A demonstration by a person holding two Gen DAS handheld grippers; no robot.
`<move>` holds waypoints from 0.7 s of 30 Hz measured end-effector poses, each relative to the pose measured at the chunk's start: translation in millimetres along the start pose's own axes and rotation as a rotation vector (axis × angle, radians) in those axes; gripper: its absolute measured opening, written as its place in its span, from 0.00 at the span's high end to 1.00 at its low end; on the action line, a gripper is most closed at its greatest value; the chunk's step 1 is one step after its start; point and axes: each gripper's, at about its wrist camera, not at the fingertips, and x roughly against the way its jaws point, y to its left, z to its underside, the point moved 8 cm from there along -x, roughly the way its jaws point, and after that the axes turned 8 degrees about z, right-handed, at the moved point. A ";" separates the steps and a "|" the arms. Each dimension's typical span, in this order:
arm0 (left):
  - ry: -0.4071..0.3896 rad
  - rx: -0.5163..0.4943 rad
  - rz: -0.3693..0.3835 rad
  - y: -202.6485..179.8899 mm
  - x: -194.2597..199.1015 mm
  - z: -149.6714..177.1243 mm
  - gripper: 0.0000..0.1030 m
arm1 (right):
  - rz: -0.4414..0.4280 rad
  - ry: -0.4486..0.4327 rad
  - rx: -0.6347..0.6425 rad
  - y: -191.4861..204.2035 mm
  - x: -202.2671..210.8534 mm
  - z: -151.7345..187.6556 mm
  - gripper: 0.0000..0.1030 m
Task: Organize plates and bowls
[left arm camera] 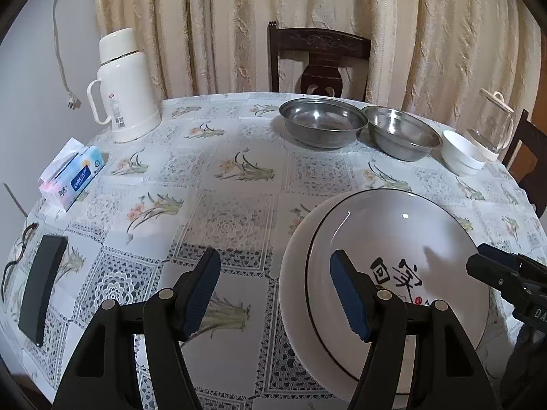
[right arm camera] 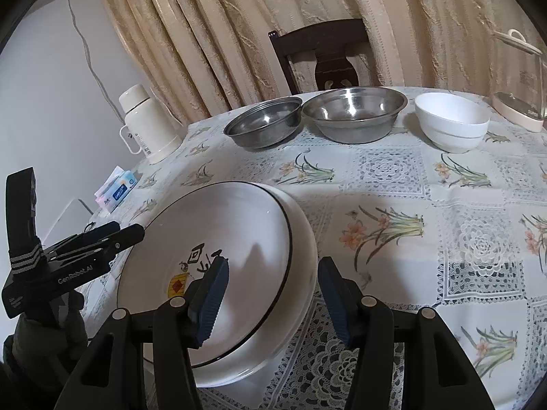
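Black-rimmed plate (right arm camera: 222, 239) sits stacked in white plate (right arm camera: 304, 273); steel bowls (right arm camera: 352, 112) empty.

the stacked plates (left arm camera: 393, 239) lie on the near part of the surface (left arm camera: 239, 177), the upper plate set slightly off the lower one; behind them, along the far edge, stand two metal bowls (left arm camera: 323, 121) side by side, touching or nearly so; just right of these sits a small bowl (left arm camera: 461, 152), then a glass kettle (left arm camera: 492, 130) at the far right; a thermos (left arm camera: 123, 85) stands far left; a tissue pack (left arm camera: 73, 174) lies before it at the left edge; a chair (left arm camera: 319, 61) stands behind the surface.
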 end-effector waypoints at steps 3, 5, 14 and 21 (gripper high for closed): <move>-0.005 -0.011 -0.011 -0.1 -1.0 -2.7 0.34 | 0.007 -0.002 -0.013 -3.8 -0.5 -1.7 0.44; -0.009 -0.025 -0.020 -0.7 -1.2 -5.1 0.34 | 0.007 -0.002 -0.023 -5.4 -0.6 -2.8 0.44; -0.022 -0.069 -0.037 -3.5 -3.5 -17.5 0.34 | 0.014 -0.013 -0.044 -10.2 -0.2 -15.0 0.43; -0.016 -0.107 -0.048 -5.0 -10.5 -25.6 0.34 | 0.017 -0.017 -0.044 -11.4 -3.2 -25.3 0.40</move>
